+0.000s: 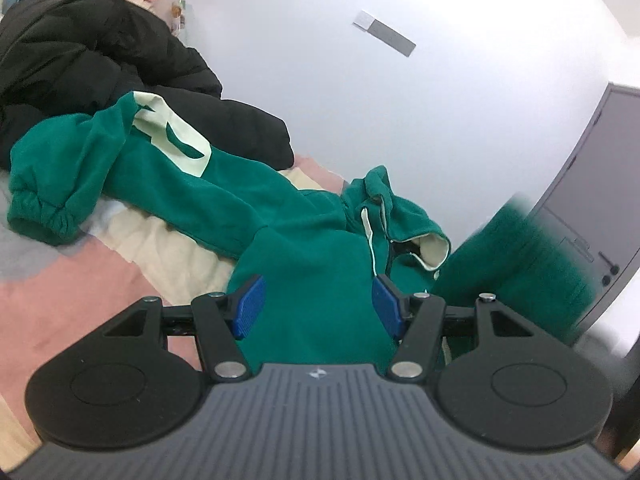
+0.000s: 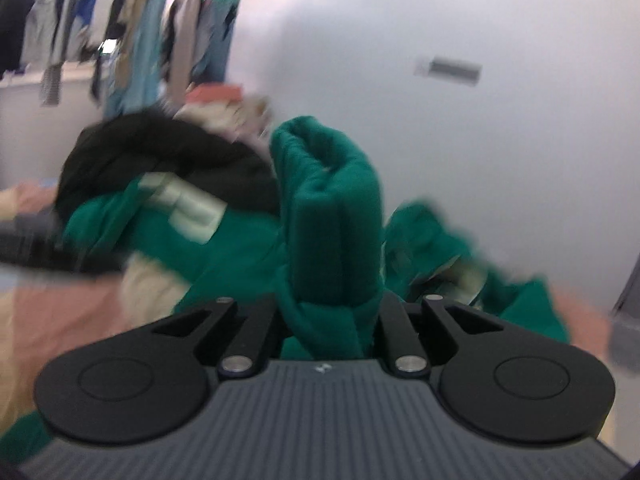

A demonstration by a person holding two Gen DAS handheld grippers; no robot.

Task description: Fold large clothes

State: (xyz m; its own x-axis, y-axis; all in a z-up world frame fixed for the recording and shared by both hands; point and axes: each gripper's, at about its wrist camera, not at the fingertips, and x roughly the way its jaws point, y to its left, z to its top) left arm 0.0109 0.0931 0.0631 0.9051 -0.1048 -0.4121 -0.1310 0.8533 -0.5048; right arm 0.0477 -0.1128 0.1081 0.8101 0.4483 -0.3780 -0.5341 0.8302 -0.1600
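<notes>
the right gripper is clamped on a thick fold of the green hoodie, and the bunched fabric stands up between its black fingers. the rest of the hoodie sprawls behind, with a pale print on its left part. a black jacket lies heaped just beyond it. everything rests on a pink and cream blanket. hanging clothes line the far left beside a white wall. the whole view is blurred.

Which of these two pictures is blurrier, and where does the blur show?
Right wrist view: smeared nearly throughout, hanging clothes and black coat streaked; only the right tongs, shut on a bunched green sweatshirt, stay fairly crisp. Left wrist view: mostly sharp, open left tongs; only the green fabric at right is smeared. Both bend at the edges.
</notes>
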